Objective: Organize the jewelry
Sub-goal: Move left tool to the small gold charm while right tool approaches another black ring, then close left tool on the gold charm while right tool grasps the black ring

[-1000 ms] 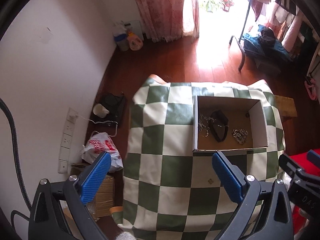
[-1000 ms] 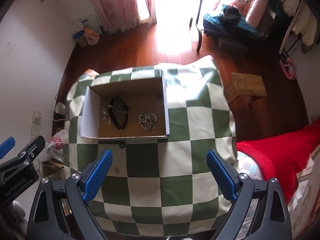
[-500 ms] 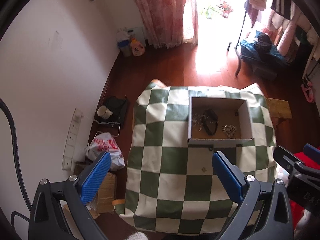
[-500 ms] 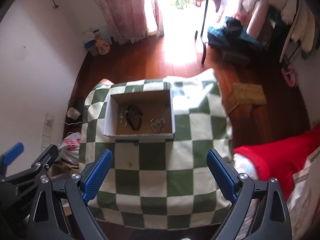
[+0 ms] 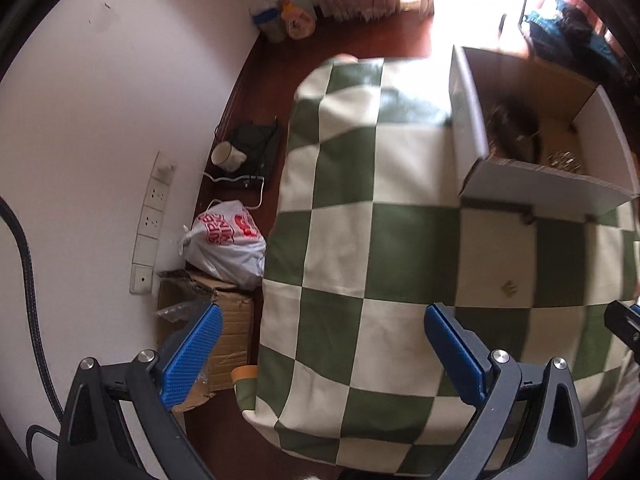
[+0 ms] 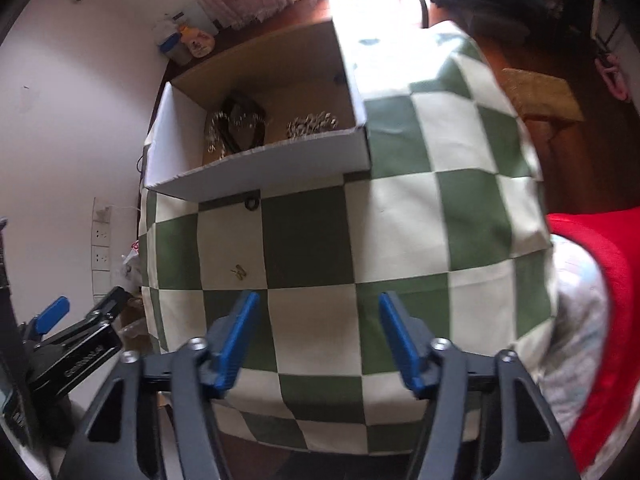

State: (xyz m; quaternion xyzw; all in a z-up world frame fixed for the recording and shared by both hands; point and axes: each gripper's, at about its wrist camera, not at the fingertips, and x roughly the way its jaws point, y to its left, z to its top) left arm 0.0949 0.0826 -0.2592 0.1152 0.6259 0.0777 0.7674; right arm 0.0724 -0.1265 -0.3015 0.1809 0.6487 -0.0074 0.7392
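An open cardboard box point(image 6: 256, 172) stands on the green-and-white checked tablecloth point(image 6: 312, 240). It holds a black band with a silver chain point(image 6: 236, 124) and a silver chain pile point(image 6: 312, 124). A small gold piece point(image 6: 239, 272) and a dark ring point(image 6: 251, 202) lie on the cloth in front of the box. My right gripper point(image 6: 318, 340) is open and empty, low over the near cloth. My left gripper point(image 5: 320, 356) is open and empty at the table's left edge; the box point(image 5: 536, 184), gold piece point(image 5: 508, 289) and ring point(image 5: 527, 217) show there too.
Left of the table, on the wood floor, are a white plastic bag point(image 5: 226, 240), a cardboard carton point(image 5: 208, 320) and a cup point(image 5: 226, 156) by wall sockets point(image 5: 154, 216). A red blanket point(image 6: 600, 300) lies right of the table. A small wooden stool point(image 6: 536, 96) stands beyond.
Both grippers have dropped much closer to the table, so box and cloth loom larger. The right gripper's jaws have narrowed but remain open. The jewelry has not moved.
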